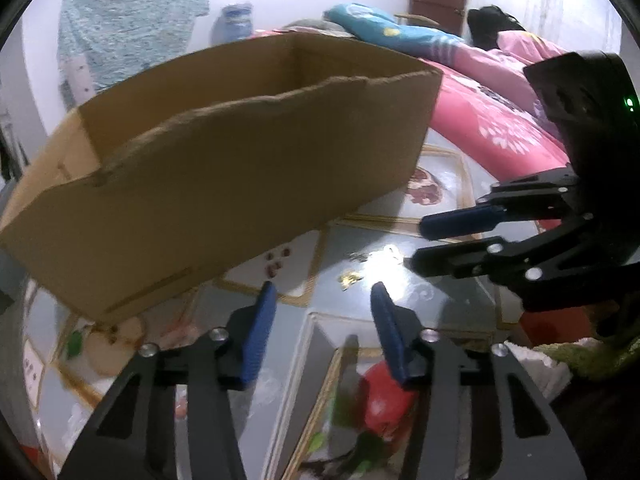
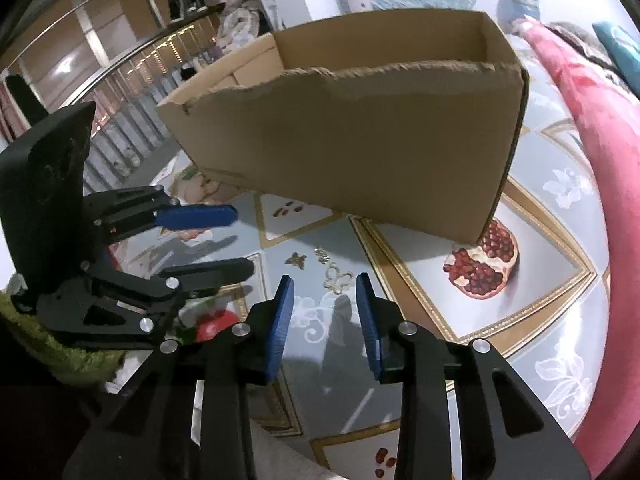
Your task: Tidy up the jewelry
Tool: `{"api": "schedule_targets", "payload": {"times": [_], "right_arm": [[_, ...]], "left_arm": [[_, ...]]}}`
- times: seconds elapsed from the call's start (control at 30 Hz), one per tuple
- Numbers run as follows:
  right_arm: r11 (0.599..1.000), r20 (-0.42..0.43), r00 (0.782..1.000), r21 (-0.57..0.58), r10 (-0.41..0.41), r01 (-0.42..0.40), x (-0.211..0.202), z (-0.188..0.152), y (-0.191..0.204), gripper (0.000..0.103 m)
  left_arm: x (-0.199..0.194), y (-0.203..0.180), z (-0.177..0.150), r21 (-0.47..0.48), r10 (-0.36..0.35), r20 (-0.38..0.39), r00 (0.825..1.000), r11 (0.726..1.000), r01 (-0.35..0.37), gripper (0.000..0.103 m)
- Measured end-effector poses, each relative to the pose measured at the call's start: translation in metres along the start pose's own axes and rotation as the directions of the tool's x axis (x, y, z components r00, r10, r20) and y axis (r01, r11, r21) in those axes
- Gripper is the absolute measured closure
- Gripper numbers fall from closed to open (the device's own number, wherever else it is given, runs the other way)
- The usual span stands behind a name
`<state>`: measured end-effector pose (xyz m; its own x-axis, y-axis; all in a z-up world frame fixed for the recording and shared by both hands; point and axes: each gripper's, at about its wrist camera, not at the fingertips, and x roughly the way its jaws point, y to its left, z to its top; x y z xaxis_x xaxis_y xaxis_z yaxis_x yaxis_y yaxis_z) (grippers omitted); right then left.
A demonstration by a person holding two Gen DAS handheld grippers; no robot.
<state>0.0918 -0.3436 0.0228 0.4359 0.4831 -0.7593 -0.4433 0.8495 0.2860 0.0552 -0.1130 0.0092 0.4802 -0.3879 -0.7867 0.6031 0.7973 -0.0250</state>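
Observation:
Small gold jewelry pieces lie on the patterned table: a butterfly piece (image 2: pixel 296 259), a small chain piece (image 2: pixel 321 255) and a pale flower-shaped piece (image 2: pixel 338 280). In the left wrist view they show as gold bits (image 1: pixel 350 279) and a glare-washed piece (image 1: pixel 390 254). An open brown cardboard box (image 2: pixel 360 140) stands just behind them; it also shows in the left wrist view (image 1: pixel 224 184). My right gripper (image 2: pixel 325 284) is open and empty just in front of the flower piece. My left gripper (image 1: pixel 323 294) is open and empty near the gold bits.
The table has a glossy cloth (image 2: pixel 540 272) printed with pomegranates (image 2: pixel 482 268). Pink bedding (image 1: pixel 492 120) lies beyond the table. The right gripper (image 1: pixel 416 244) reaches in from the right in the left wrist view; the left gripper (image 2: pixel 244 238) reaches in from the left in the right wrist view.

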Motion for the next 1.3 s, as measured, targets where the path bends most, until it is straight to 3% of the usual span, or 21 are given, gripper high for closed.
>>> {"api": "schedule_targets", "payload": {"times": [0.17, 0.5, 0.63, 1.03, 1.3], "right_arm": [[0.999, -0.001, 1.000, 0.040, 0.001, -0.001, 0.002, -0.001, -0.008, 0.075], [0.996, 0.005, 1.000, 0.085, -0.011, 0.010, 0.001, -0.002, -0.022, 0.076], [0.996, 0.006, 1.000, 0.091, -0.007, 0.006, 0.000, -0.005, -0.024, 0.077], [0.997, 0.032, 0.999, 0.072, -0.021, 0.019, -0.009, -0.005, -0.020, 0.077], [0.996, 0.026, 0.999, -0.070, -0.048, 0.050, 0.009, 0.008, 0.005, 0.080]], "left_arm": [[0.018, -0.007, 0.008, 0.008, -0.035, -0.029, 0.999, 0.999, 0.036, 0.071], [0.036, -0.021, 0.014, 0.075, 0.023, -0.065, 0.998, 0.997, -0.018, 0.081], [0.036, -0.027, 0.013, 0.084, 0.031, -0.062, 0.998, 0.996, -0.026, 0.091], [0.034, -0.028, 0.012, 0.074, 0.047, -0.065, 0.997, 0.996, -0.042, 0.091], [0.023, -0.013, 0.009, 0.035, 0.065, -0.052, 0.997, 0.997, -0.063, 0.091]]}}
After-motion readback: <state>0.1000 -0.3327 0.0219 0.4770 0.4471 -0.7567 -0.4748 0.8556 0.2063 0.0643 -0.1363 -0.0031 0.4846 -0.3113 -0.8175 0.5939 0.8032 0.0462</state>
